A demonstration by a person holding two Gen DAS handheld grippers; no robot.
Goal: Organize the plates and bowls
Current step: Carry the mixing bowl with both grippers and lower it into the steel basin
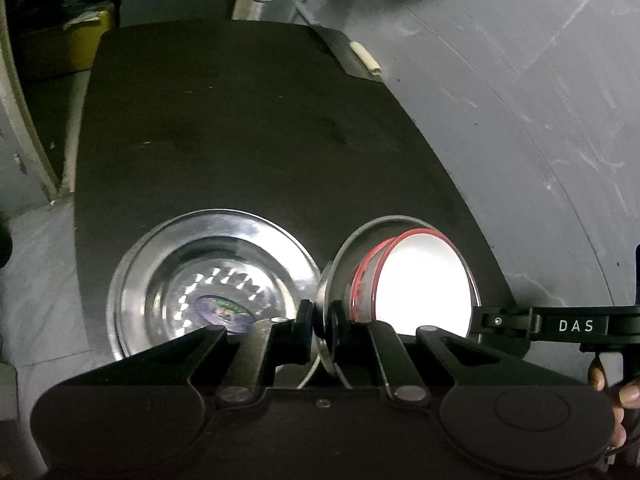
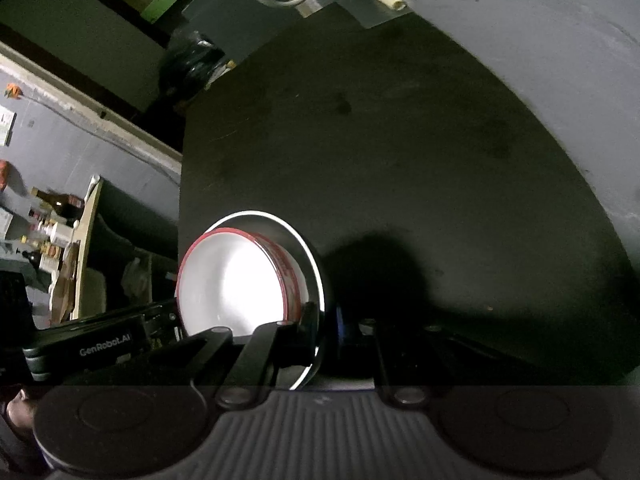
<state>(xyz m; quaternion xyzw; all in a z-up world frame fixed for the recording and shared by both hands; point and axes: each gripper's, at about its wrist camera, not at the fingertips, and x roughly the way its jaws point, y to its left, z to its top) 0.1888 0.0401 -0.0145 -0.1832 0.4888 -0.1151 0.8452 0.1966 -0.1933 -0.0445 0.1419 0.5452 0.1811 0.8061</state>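
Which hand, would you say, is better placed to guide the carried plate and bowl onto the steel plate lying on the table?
Left, probably: the empty steel plate lies right beside its jaws, while the right wrist view does not show it at all.

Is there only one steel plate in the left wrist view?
No: a second steel plate lies flat on the dark table, beside the plate clamped in the left gripper.
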